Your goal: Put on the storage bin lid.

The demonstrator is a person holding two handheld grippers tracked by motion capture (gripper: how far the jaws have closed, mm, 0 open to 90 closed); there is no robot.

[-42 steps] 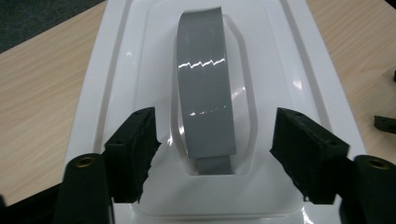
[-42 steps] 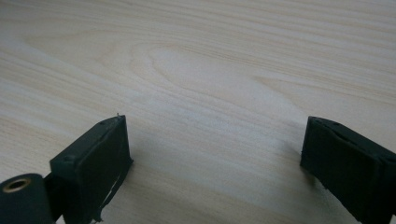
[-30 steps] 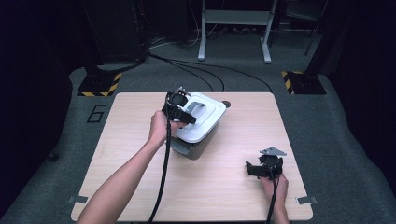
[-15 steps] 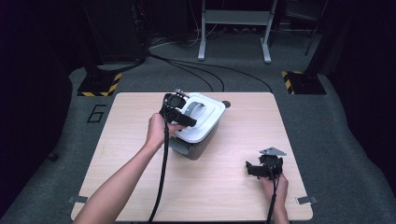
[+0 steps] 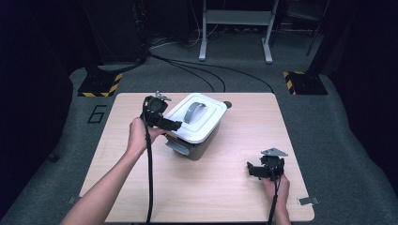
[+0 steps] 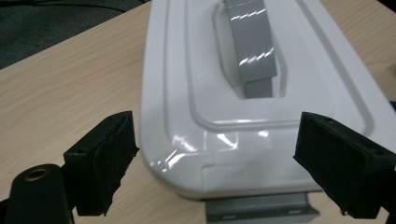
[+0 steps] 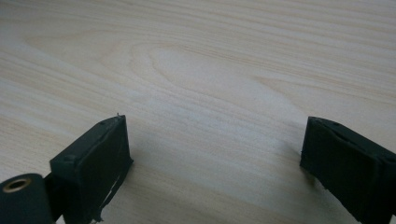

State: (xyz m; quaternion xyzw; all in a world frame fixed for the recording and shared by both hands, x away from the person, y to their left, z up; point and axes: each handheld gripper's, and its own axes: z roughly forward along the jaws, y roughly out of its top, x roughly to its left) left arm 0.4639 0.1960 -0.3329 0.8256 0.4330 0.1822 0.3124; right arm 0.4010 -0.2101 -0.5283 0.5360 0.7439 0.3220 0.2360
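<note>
A grey box with a white lid (image 5: 197,117) and a grey carrying handle (image 5: 192,111) stands in the middle of the wooden table (image 5: 234,197). My left gripper (image 5: 170,125) hovers at the box's left end, open, its jaws spread wider than the lid's end. In the left gripper view the white lid (image 6: 261,93) lies between and beyond the jaws, with a grey latch (image 6: 259,210) below its edge and the handle (image 6: 250,46) farther on. My right gripper (image 5: 253,169) rests low near the table's front right, open over bare wood (image 7: 210,93).
The table's front edge runs close behind the right hand. Black cables (image 5: 197,70) trail over the grey floor beyond the table, near a metal stand (image 5: 234,28) and yellow-black striped bases (image 5: 101,84). A small dark round thing (image 5: 227,104) sits behind the box.
My left gripper has dropped slightly and shifted left, from over the lid to the box's left end. The right gripper has stayed still.
</note>
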